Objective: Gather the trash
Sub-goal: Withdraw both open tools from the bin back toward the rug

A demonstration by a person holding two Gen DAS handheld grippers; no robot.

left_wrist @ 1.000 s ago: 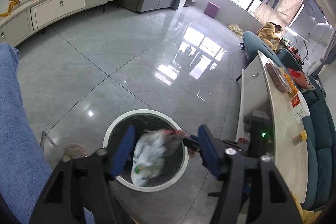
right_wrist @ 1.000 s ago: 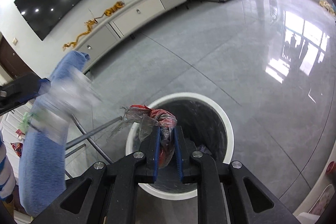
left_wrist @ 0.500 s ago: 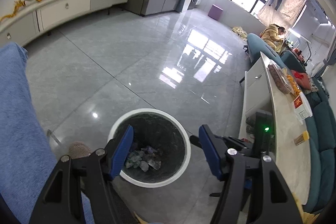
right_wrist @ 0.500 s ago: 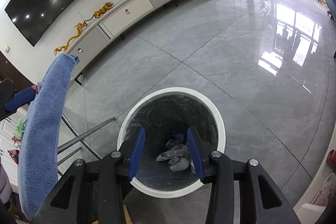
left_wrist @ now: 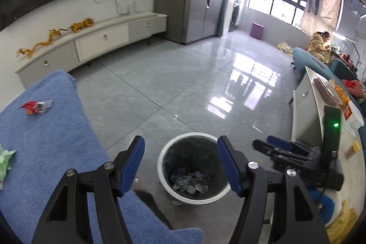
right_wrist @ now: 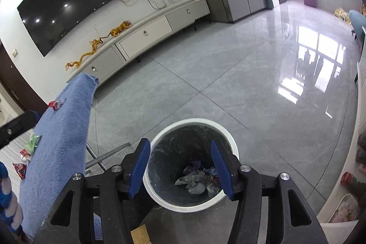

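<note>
A white-rimmed trash bin [left_wrist: 163,152] with a black liner stands on the floor; crumpled wrappers [left_wrist: 189,182] lie in its bottom. It also shows in the right wrist view [right_wrist: 225,132], with wrappers [right_wrist: 194,180] inside. My left gripper [left_wrist: 180,164] is open and empty above the bin. My right gripper [right_wrist: 180,166] is open and empty above the bin; it also shows in the left wrist view [left_wrist: 272,145]. A red wrapper [left_wrist: 34,106] and a green wrapper [left_wrist: 5,159] lie on the blue towel-covered table [left_wrist: 45,141].
The blue table [right_wrist: 61,129] stands left of the bin, with more wrappers [right_wrist: 32,143] along its far side. A white counter [left_wrist: 320,120] with snacks stands on the right. A TV cabinet [left_wrist: 91,45] runs along the far wall. The tiled floor [left_wrist: 183,84] stretches beyond.
Both grippers let go of their wrappers, which fell into the bin. Both then opened wider, rose and tilted up, so the table top came into the left view.
</note>
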